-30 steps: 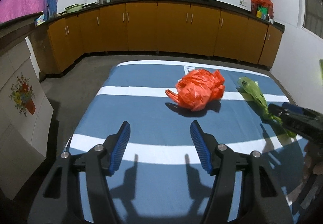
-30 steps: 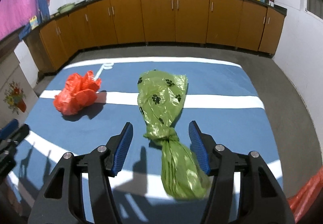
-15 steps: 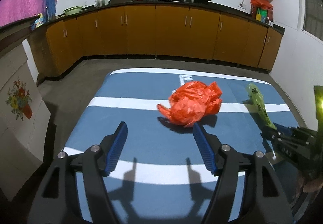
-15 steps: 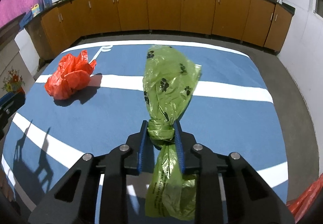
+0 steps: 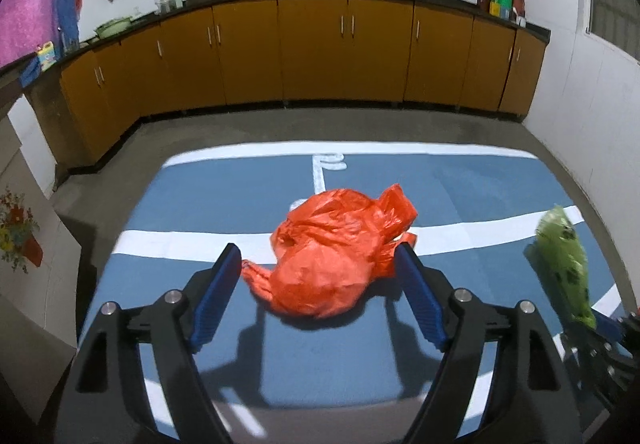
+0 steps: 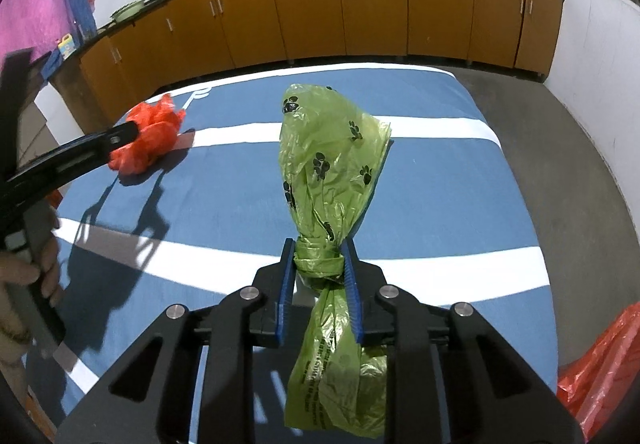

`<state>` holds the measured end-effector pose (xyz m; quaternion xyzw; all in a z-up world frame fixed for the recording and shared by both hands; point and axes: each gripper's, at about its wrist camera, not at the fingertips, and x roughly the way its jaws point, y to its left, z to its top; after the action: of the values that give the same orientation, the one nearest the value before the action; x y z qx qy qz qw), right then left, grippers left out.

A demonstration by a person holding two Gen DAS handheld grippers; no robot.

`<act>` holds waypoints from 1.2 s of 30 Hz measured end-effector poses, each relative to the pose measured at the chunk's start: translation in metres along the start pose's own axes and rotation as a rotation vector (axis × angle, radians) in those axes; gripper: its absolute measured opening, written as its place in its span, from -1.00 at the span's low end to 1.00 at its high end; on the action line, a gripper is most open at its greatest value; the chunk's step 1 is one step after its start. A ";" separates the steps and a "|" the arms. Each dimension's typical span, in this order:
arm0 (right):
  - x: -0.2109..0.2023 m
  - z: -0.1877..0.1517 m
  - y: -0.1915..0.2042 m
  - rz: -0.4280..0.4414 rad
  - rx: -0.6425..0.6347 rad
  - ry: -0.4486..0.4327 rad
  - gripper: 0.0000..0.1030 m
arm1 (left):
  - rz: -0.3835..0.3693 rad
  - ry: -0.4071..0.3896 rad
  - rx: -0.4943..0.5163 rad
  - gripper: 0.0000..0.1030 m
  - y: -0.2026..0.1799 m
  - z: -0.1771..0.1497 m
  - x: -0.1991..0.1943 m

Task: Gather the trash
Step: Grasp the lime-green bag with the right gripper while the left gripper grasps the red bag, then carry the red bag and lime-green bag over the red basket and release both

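Note:
A crumpled orange plastic bag (image 5: 336,256) lies on the blue cloth with white stripes (image 5: 224,199). My left gripper (image 5: 320,264) is open, one finger on each side of the orange bag. The orange bag also shows in the right wrist view (image 6: 150,139), with the left gripper's arm (image 6: 80,159) in front of it. My right gripper (image 6: 319,250) is shut on the knot of a green bag with black paw prints (image 6: 328,163) and holds it above the cloth. The green bag shows at the right edge of the left wrist view (image 5: 564,260).
The cloth-covered table (image 6: 460,211) ends in a grey floor on the right. Orange kitchen cabinets (image 5: 312,47) run along the back wall. An orange plastic sheet (image 6: 604,372) shows at the lower right of the right wrist view. A flower-printed panel (image 5: 20,240) stands left.
My left gripper has moved forward until its open fingers flank the orange bag. My right gripper has closed on the green bag's knot and lifted it.

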<state>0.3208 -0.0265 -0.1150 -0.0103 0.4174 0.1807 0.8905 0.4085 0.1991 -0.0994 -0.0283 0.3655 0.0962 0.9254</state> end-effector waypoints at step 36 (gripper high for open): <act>-0.122 -0.036 -0.019 0.007 0.060 -0.127 -0.55 | -0.142 -0.005 0.101 -0.48 -0.052 -0.051 -0.125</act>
<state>0.2289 -0.0883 -0.0499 0.0295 0.3653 0.1717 0.9145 0.2950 0.1217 -0.0526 -0.0070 0.3645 0.0120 0.9311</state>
